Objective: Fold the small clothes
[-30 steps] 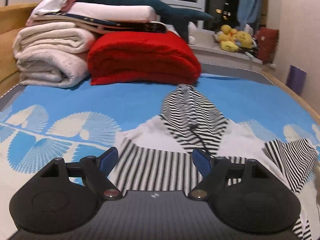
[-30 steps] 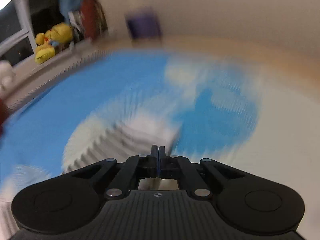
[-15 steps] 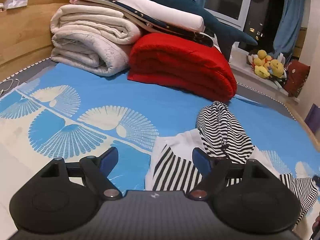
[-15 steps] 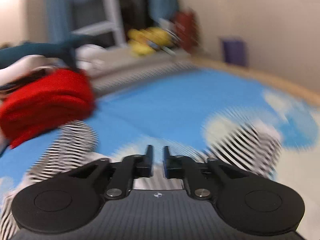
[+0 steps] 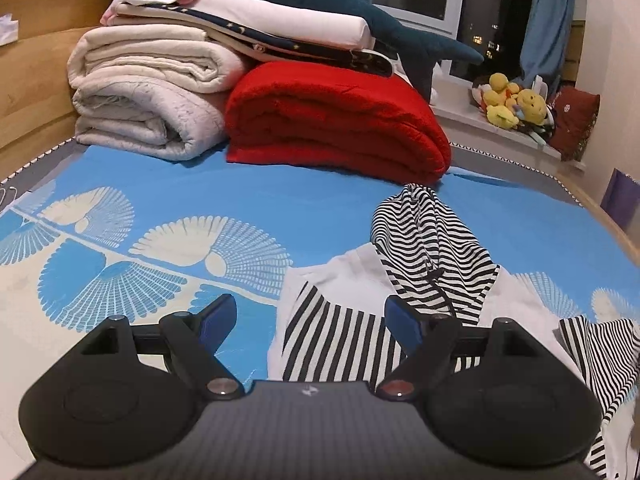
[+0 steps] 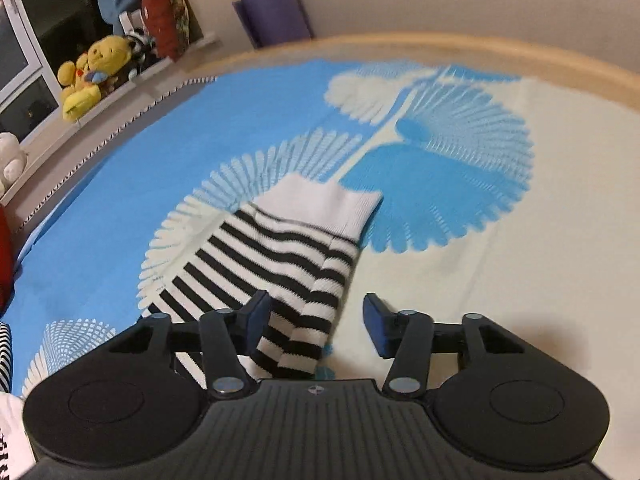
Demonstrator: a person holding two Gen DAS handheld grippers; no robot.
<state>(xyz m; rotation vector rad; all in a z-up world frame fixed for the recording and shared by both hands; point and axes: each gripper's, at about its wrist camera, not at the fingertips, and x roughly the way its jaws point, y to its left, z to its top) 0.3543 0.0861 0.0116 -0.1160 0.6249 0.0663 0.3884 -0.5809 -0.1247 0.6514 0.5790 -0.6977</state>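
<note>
With both the left gripper (image 5: 308,316) and right gripper (image 6: 316,320) gaping and empty, the striped garment (image 5: 340,332) lies between the left jaws and its sleeve (image 6: 280,252) between the right, so an off-centre pinch could bunch the fabric.

The right gripper (image 6: 314,320), shut a second ago, now gapes over the striped sleeve (image 6: 272,256).

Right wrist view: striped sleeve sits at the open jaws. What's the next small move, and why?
Probably ease the right gripper slightly left and down so that both pads straddle the striped sleeve, then close. Its jaws have just been opening and stand apart, gripping nothing. The sleeve lies flat on the bedsheet, mostly toward the left finger, with its white cuff further ahead.
</note>
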